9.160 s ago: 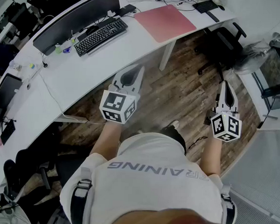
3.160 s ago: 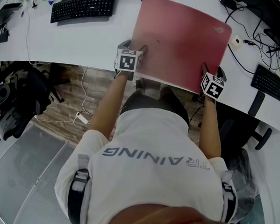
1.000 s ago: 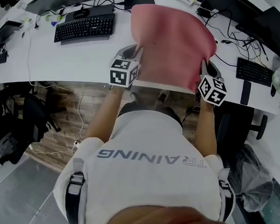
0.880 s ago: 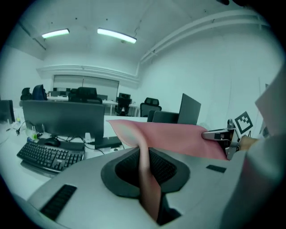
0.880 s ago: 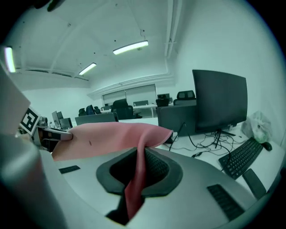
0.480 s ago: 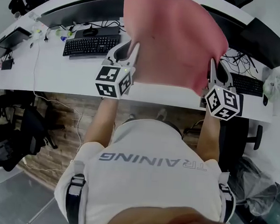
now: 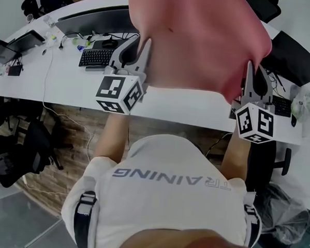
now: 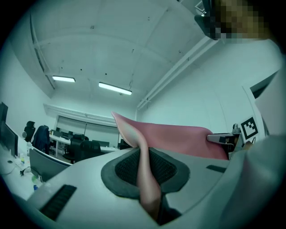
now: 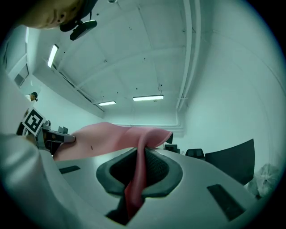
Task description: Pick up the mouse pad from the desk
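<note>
- The mouse pad point(image 7: 201, 40) is held up over the desk point(image 7: 58, 84). It fills the 12 o'clock part of my head view as a wide pink sheet.
- My left gripper point(image 7: 142, 45) has the pad's near edge at about the sheet's 8 o'clock corner. In the left gripper view its jaws are clamped on the pink edge, which stands pinched between the dark pads.
- My right gripper point(image 7: 249, 69) has the same edge at about the 4 o'clock corner. Its jaws are closed on the pad in the same way, with a fold of the sheet nipped between the pads.
- Between the two grips the pad sags a little.
- It looks clear of the desk, but its far edge runs off the top of the head view, so I can't be sure.
- A black keyboard point(image 7: 96, 57) lies on the desk at 9 o'clock from the left gripper, with a dark monitor point(image 7: 93, 20) behind it.
</note>
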Action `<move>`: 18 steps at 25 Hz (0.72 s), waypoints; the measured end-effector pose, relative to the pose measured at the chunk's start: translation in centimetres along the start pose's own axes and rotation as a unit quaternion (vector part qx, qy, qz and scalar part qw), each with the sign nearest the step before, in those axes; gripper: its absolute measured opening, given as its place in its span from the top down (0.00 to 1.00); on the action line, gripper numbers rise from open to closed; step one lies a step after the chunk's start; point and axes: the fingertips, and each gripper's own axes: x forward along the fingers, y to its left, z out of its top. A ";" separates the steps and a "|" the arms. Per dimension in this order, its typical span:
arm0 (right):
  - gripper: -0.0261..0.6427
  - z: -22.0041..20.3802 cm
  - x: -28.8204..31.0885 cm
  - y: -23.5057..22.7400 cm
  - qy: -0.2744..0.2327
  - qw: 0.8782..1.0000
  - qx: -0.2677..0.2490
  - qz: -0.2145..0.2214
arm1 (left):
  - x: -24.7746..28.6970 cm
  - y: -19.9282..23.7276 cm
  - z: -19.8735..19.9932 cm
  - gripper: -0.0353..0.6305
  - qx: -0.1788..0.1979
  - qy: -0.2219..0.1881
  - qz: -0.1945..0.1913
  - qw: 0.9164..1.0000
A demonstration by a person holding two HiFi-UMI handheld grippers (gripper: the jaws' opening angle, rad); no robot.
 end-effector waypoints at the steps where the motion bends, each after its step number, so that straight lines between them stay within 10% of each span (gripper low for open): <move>1: 0.88 0.3 0.0 0.1 -0.004 1.000 -0.001 0.000 | -0.2 0.1 0.2 0.83 0.000 -0.003 0.000 1.000; 18: 0.88 -0.8 0.2 1.5 0.007 1.000 0.005 0.004 | -1.3 1.1 -0.3 0.83 -0.004 0.003 0.003 1.000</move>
